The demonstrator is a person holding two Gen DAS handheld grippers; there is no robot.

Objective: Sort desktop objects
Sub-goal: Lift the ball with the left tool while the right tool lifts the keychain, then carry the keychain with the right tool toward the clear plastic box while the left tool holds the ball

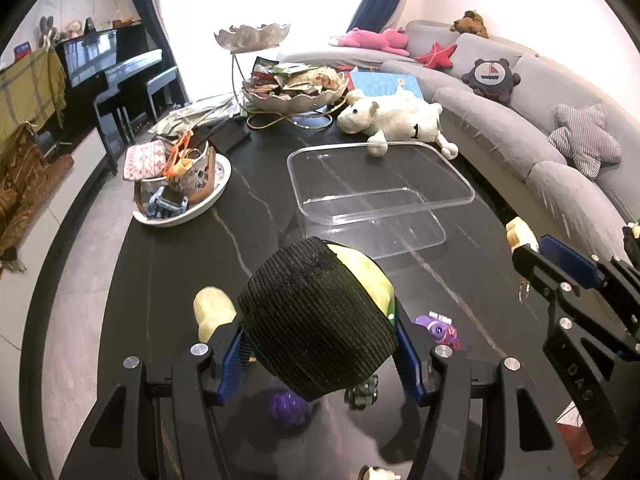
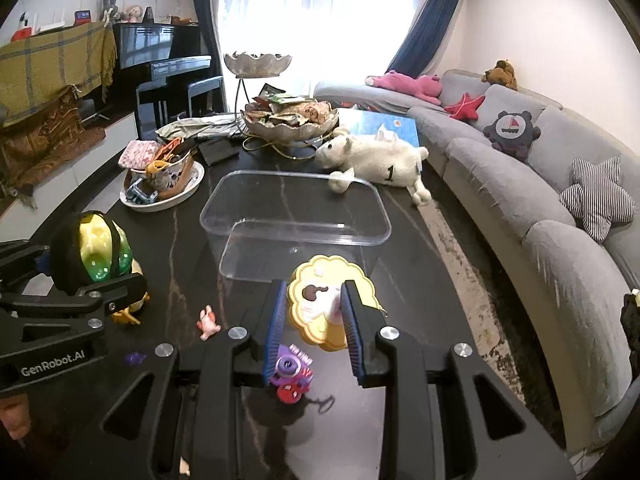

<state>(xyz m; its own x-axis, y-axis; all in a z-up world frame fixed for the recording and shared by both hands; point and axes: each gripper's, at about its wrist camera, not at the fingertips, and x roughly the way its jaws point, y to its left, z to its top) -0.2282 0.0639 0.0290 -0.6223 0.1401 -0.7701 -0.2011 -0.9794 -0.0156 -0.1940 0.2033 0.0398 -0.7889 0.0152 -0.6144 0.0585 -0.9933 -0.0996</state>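
Left gripper (image 1: 320, 344) clamps the black-netted green-yellow toy (image 1: 320, 320) above the dark table (image 1: 160, 280), short of the clear bin (image 1: 380, 184), presumably its destination; right gripper (image 2: 314, 320) grips the yellow flower-shaped toy (image 2: 320, 276), likely bin-bound too.

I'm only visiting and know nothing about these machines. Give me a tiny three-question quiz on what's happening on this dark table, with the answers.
1. True or false: the clear plastic bin already holds toys.
2. Which tool grips the black-netted green-yellow toy? A) left tool B) right tool C) neither
3. Fill in: the right tool's blue pads sit on either side of a flat yellow ____-shaped toy.

Key
1. False: the bin looks empty; the white plush only rests a leg on its far rim.
2. A.
3. Flower; whether the pads touch it is unclear.
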